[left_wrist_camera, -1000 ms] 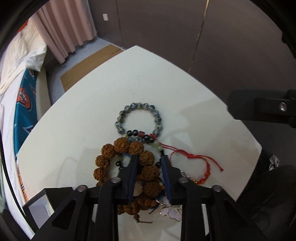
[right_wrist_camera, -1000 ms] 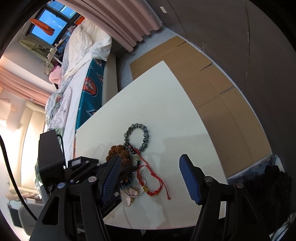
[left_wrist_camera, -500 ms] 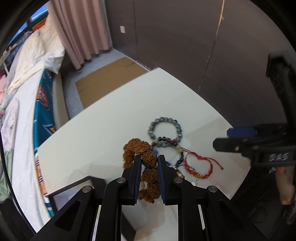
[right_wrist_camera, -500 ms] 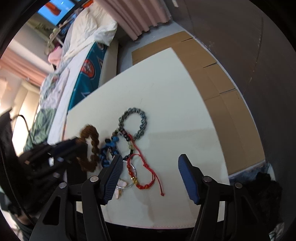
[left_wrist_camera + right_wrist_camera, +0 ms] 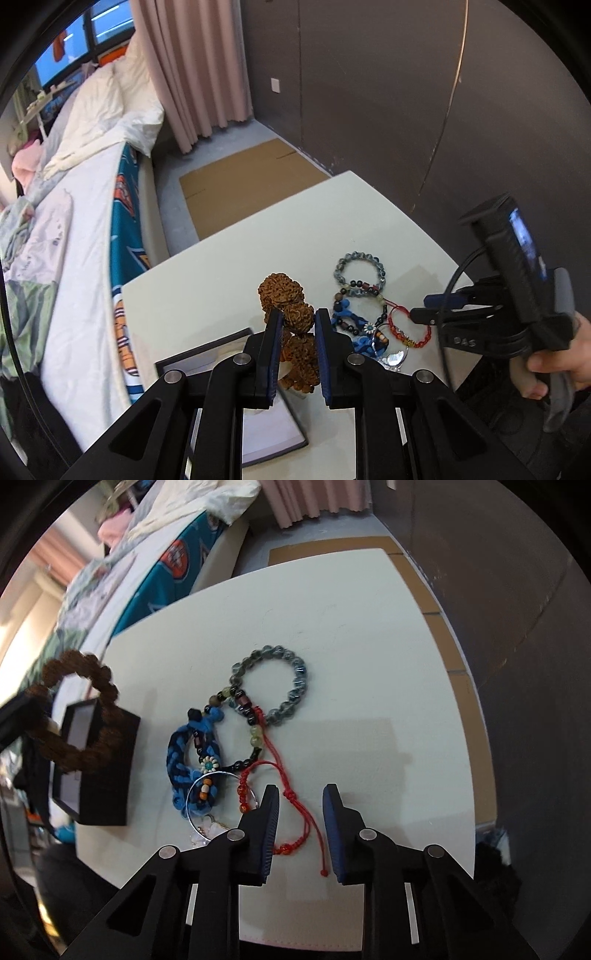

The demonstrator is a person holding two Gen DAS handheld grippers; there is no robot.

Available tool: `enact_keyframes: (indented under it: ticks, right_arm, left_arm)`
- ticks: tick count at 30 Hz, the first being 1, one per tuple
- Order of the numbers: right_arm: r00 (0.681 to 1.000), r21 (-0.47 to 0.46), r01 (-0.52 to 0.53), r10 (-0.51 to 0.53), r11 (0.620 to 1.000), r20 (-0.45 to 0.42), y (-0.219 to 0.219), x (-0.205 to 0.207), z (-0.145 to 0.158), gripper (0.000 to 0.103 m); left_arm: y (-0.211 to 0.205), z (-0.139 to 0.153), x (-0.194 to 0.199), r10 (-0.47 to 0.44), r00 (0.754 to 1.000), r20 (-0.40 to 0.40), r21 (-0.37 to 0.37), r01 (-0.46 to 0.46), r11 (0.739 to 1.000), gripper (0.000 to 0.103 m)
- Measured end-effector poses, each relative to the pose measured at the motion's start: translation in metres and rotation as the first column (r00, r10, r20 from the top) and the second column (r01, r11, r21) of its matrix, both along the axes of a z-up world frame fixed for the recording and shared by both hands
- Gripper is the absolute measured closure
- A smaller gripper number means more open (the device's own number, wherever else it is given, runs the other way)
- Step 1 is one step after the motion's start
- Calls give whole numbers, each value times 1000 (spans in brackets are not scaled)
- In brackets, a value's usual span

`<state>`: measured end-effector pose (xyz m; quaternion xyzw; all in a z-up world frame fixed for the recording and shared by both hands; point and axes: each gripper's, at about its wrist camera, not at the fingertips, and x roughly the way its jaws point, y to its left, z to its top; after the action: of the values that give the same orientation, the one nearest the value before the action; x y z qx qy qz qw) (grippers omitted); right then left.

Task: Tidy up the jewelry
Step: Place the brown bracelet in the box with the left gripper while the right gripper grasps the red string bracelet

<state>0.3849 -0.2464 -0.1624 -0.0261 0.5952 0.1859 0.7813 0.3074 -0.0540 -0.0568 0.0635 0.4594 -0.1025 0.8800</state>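
Observation:
My left gripper [image 5: 297, 321] is shut on a brown knobbly bead bracelet [image 5: 280, 291], which hangs above the white table [image 5: 207, 288]. In the right wrist view that bracelet [image 5: 74, 720] dangles, blurred, over a black jewelry box [image 5: 110, 775]. My right gripper [image 5: 301, 795] points down at the pile. Its jaws are closing around the red string bracelet [image 5: 284, 775], whose cord lies between them untouched. A grey bead bracelet [image 5: 299, 686], a dark mixed-bead bracelet [image 5: 255, 734] and a blue woven bracelet [image 5: 177, 753] lie tangled together.
The open box [image 5: 266, 435] sits at the table's near left corner, under my left gripper. A silver hoop with a pale pendant [image 5: 207, 827] lies by the red bracelet. A bed [image 5: 85, 221] runs along the table's left side, and cardboard [image 5: 240, 192] covers the floor beyond.
My left gripper has lifted the brown bracelet off the pile, up and toward the box. The right gripper has come down over the red bracelet and its jaws have narrowed.

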Motion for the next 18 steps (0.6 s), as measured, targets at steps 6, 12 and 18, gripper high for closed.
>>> enact_keyframes:
  ticks: [6,12,18]
  right_arm:
    - [997,-140,-56,62,989,40,21,-6,-8,91]
    - [993,-93,-70,78,993,93,21,-19,12,95]
    - [987,33,-43,37,999,157,23,-28,47,95]
  left_arm:
    - [16,13,-17,26,999,28,-3,-26,1000,85]
    - [32,26,-35,52,997,60,6,-52,999,85]
    - [54,31,-47,94,993,76,5,-94,996,85]
